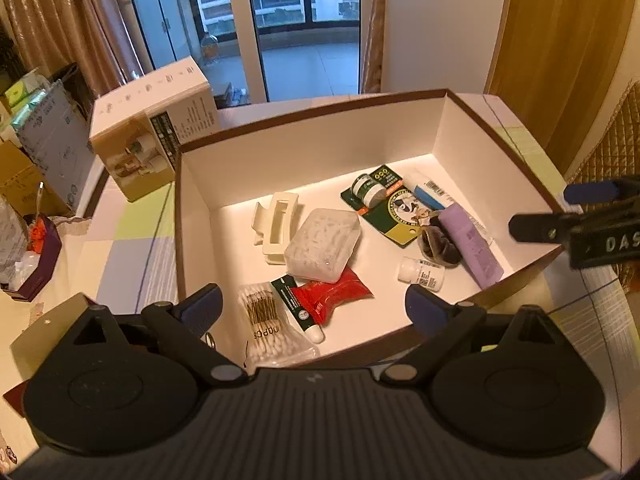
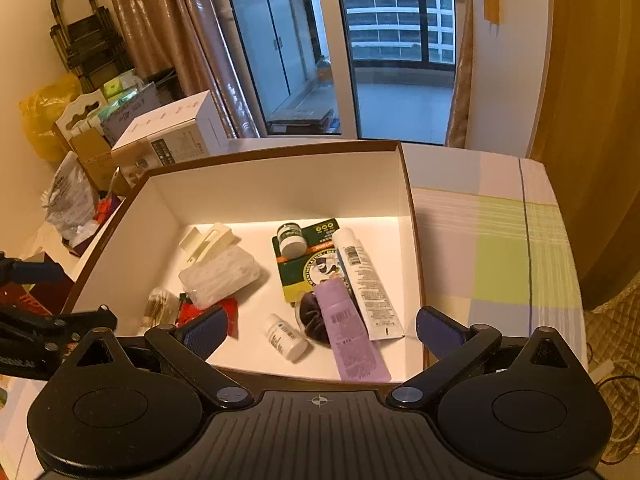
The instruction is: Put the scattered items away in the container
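Clutter is what fills the white box [image 1: 312, 152] at frame centre in both views, and that is where the risk lies. A clear plastic case [image 1: 322, 250] rests on a red pouch [image 1: 334, 294] at lower centre of the left view, with a cream hair clip [image 1: 276, 226] touching its upper left side and a pack of cotton swabs [image 1: 266, 320] beside a small green tube [image 1: 298, 306] near the bottom wall. Toward the right of that view a purple tube [image 2: 352, 332] lies over a dark scrunchie [image 2: 310, 316], a white tube [image 2: 366, 284] just beside it, a small white bottle [image 2: 286, 338] near the front, and a green jar [image 2: 291, 240] on a green card [image 2: 308, 268]. My guess is that anything further dropped in could land on these tilted pieces and slide, or a low pass could clip the brown rim.

No loose thing is visible on the checked tabletop [image 2: 496, 248], so the sorting looks close to done, though the edges are hidden.

Left gripper [image 1: 312, 312] hovers over the near wall, jaws spread wide and released, swabs and pouch showing between them but below, untouched. Right gripper [image 2: 320, 334] is likewise released and empty, bottle and purple tube lying in its gap
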Motion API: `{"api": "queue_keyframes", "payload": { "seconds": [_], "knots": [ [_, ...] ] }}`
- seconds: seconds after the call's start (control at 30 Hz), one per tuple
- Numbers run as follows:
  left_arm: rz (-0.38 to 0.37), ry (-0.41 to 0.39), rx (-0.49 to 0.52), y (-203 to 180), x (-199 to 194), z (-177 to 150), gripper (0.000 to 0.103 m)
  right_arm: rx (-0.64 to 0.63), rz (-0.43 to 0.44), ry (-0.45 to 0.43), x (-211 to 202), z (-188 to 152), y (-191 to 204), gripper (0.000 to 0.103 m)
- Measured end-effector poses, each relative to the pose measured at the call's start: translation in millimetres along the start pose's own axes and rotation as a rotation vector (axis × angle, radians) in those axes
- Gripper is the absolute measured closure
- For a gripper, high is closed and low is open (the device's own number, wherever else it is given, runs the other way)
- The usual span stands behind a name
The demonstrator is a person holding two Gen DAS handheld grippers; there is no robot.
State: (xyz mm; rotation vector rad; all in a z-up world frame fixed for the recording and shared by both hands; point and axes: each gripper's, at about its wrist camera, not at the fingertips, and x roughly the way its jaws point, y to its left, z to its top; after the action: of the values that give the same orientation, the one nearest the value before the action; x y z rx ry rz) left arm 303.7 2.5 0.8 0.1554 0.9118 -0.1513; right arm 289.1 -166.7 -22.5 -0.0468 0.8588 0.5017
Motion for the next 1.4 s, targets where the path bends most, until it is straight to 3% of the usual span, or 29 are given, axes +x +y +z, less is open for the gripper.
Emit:
{"api": "queue_keyframes", "payload": {
  "seconds": [0.23, 0.53, 0.77, 1.23, 1.4],
  "knots": [
    [0.013, -0.070, -0.045, 2.2, -36.1, -5.0, 0.004, -0.020, -0.065, -0.057, -24.4, -7.7, 14.0, 0.000],
    [0.035, -0.136, -0.069, -2.1, -72.1, -21.9, 0.001, -0.029, -0.080, -0.083, -51.9, -17.8, 32.7, 0.000],
    [0.067, -0.148, -0.063, -5.8, -91.9, -37.4, 0.001, -0.041, -0.052, -0.088, -64.2, -30.6, 44.7, 0.000],
    [0.032, -0.174, -0.047, -16.1, -125.3, -54.5, 0.001, -0.027, -0.057, -0.048, -87.2, -48.8, 48.6, 0.000],
    [0.050, -0.192, -0.026, -24.3, -131.9, -59.1, 0.001, 0.008, -0.049, -0.051, -96.8, -54.6, 44.5, 0.000]
  ]
}}
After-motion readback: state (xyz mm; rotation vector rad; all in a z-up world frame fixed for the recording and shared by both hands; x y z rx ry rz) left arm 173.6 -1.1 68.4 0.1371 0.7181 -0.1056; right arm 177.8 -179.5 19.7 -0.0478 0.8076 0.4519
